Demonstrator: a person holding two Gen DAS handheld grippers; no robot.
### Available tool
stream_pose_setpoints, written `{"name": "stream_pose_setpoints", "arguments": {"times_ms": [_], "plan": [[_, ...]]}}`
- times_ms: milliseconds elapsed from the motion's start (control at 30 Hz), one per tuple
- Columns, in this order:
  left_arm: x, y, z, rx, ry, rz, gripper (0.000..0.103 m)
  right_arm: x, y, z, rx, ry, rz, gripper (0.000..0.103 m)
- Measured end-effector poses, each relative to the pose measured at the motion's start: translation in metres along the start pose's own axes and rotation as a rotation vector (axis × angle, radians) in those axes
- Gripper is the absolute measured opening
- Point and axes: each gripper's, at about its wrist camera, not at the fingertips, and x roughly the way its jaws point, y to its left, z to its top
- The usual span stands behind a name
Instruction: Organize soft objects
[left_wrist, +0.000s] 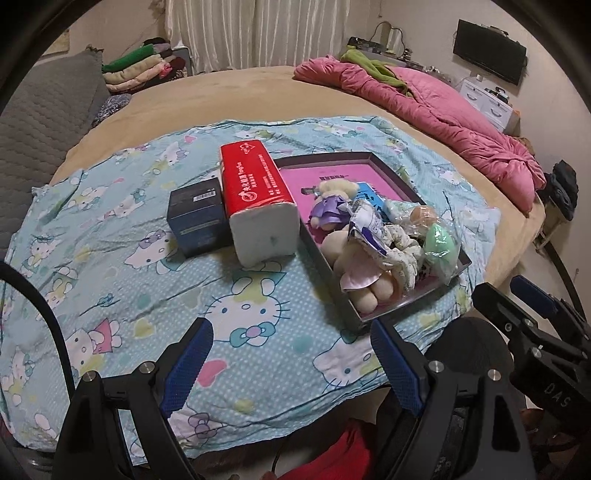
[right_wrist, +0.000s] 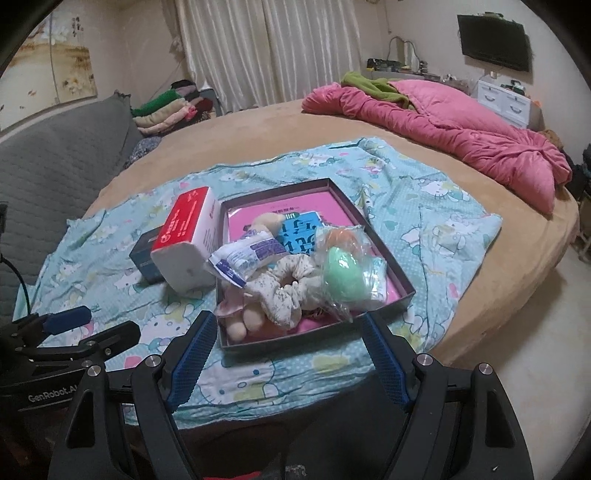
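On the bed, a tray (right_wrist: 400, 280) of soft toys (right_wrist: 284, 291) lies at twelve o'clock from the right gripper (right_wrist: 288, 360), nearer than the left gripper (left_wrist: 291, 363); both gape wide, holding nothing.

Plush toys (left_wrist: 364, 275) half-buried under pouches (left_wrist: 364, 229)

Right claw (right_wrist: 288, 354) spread wide, empty, above near edge of tray (right_wrist: 402, 284) holding scrunchie (right_wrist: 291, 286).
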Motion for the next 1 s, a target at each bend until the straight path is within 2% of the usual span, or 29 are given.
{"name": "stream_pose_setpoints", "arguments": {"times_ms": [1000], "plan": [[0.011, -0.001, -0.008, 0.004, 0.039, 0.03, 0.087, 0.008, 0.005, -0.007, -0.001, 0.035, 0.028, 0.082]]}}
